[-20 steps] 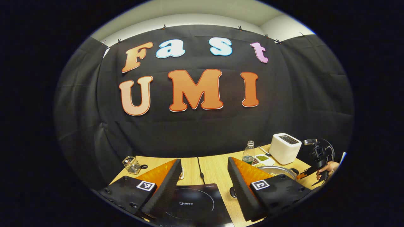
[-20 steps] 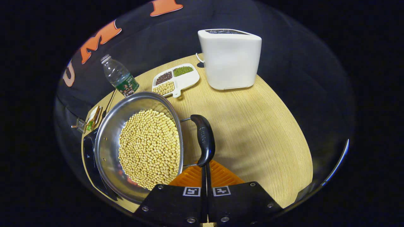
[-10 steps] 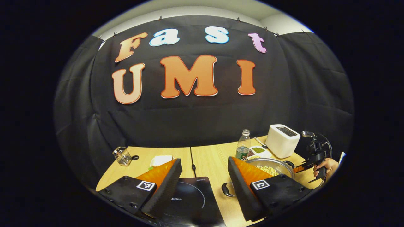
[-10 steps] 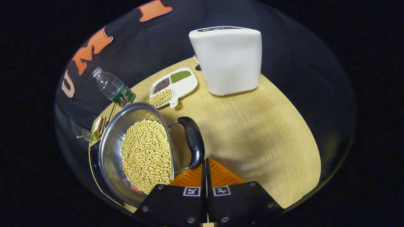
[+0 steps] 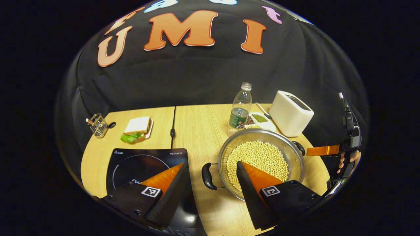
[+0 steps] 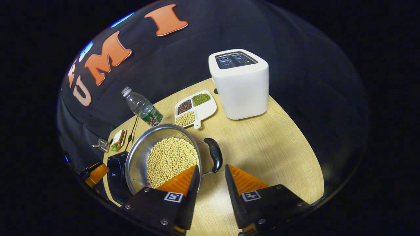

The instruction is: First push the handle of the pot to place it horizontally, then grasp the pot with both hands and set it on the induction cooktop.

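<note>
A: Where's the pot (image 5: 261,162)?
B: On the table (image 6: 269,144), toward its right end, full of beans, just right of the cooktop (image 5: 144,162) at the front edge. A bottle (image 5: 239,111) and toaster (image 6: 240,83) stand behind it.

A: And the grippers?
B: Both have their jaws apart, holding nothing. The left gripper (image 5: 210,178) hangs with the pot's left handle (image 5: 207,176) between its fingers. The right gripper (image 6: 211,178) points at the right handle (image 6: 215,159), just ahead of its tips.

A: How do the handles lie?
B: Along the table's length, one toward each gripper, so I'd judge each hand takes its own side.
</note>
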Available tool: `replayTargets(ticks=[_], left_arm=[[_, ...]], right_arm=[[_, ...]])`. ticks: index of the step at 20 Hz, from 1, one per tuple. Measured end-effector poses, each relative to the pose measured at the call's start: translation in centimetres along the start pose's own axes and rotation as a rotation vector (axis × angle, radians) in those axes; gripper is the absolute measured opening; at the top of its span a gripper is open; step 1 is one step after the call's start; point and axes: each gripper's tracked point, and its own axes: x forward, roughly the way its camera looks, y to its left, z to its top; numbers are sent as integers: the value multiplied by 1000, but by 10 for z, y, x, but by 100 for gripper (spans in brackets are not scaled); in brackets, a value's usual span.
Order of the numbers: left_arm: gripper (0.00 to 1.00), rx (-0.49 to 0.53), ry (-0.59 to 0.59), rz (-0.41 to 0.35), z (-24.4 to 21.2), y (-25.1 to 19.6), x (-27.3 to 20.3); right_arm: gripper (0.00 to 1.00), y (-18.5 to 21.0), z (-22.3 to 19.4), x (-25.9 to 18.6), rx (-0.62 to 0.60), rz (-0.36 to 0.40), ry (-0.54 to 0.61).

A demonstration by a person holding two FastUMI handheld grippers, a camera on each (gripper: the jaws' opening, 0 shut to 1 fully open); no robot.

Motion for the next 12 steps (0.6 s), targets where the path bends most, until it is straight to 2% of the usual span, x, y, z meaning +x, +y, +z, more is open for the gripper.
replayTargets(ticks=[1, 3, 5, 9, 12], left_arm=[[96, -7, 21, -7, -7, -3, 8], [96, -13, 49, 0, -19, 0, 21], [96, -15, 73, 15, -28, 6, 33], [94, -52, 105, 1, -37, 0, 46], [95, -41, 124, 4, -43, -3, 54]], right_arm=[[63, 3, 1, 6, -18, -14, -5], [76, 5, -1, 14, -59, -39, -10], [82, 4, -2, 21, -93, -69, -7], [84, -4, -11, 32, -159, -135, 18], [84, -2, -12, 39, -166, -135, 20]])
